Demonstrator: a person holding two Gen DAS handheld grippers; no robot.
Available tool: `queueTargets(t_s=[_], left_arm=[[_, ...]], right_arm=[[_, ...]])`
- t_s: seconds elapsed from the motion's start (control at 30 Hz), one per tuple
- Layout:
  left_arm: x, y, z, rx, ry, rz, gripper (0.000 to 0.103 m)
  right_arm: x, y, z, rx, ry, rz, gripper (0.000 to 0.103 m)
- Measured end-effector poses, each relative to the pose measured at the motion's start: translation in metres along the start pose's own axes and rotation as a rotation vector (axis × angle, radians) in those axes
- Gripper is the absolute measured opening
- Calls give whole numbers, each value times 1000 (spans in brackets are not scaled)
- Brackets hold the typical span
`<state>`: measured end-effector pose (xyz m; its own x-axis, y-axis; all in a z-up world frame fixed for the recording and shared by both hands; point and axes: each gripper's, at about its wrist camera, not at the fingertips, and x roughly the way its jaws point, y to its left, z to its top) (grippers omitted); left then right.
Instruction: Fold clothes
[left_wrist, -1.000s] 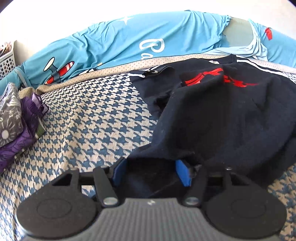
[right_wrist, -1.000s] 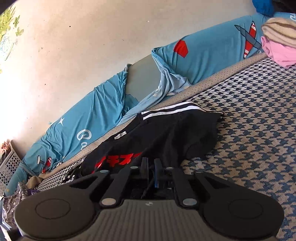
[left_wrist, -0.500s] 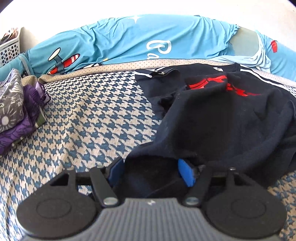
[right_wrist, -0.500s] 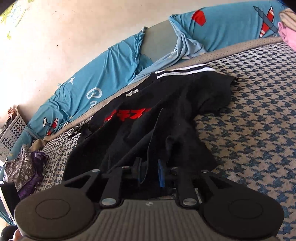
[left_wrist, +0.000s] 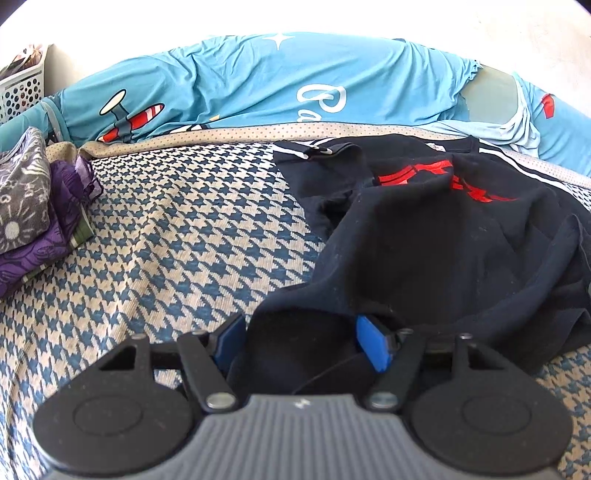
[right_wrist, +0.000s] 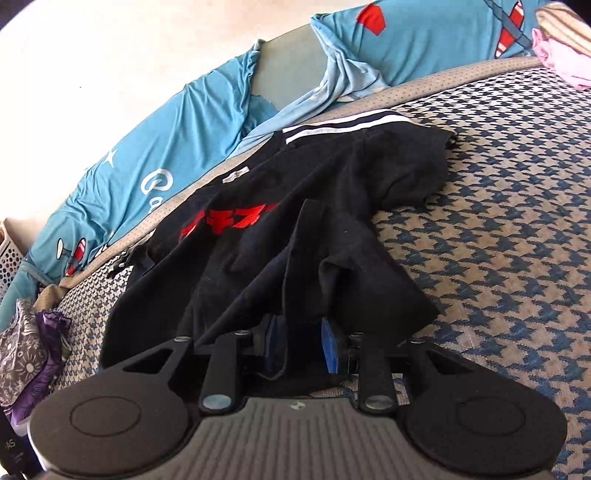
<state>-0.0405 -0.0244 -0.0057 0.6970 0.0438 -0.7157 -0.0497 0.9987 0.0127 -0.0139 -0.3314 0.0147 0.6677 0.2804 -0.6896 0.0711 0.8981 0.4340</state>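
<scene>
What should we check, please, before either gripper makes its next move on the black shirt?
1. Left gripper state: jaws stand apart, black shirt cloth between the blue pads. Whether the pads press on it: cannot tell.
2. Right gripper state: jaws apart, shirt hem between them. Grip: cannot tell.
3. Shirt lying flat: not ok. It is bunched, with raised folds across the middle and the red print partly creased.
4. Free room on the houndstooth cover beside the shirt: ok.
5. Folded purple and grey pile apart from the shirt: ok.
6. Sleeve with white stripes spread out: cannot tell.
</scene>
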Motion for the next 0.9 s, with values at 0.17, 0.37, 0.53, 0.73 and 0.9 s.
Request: queueTargets(t_s=[0.17,0.37,0.53,0.73,0.9], left_arm=[[0,-2,-1,9,-1,-1,65],[0,-2,-1,2,0,-7,65],[0,-1,-2,6,-3,4,66],[-1,6,-3,-4,0,27,67],[-7,9,-7,-1,-3,28,68]], right_arm=[[6,-15,2,142,51,68,26],[12,-7,-1,104,46,40,26],[17,5,-7,27,25,-5,9],[-3,12,-20,-47,-60,-68,3],[-35,9,-45,-34,-134,-103,3]])
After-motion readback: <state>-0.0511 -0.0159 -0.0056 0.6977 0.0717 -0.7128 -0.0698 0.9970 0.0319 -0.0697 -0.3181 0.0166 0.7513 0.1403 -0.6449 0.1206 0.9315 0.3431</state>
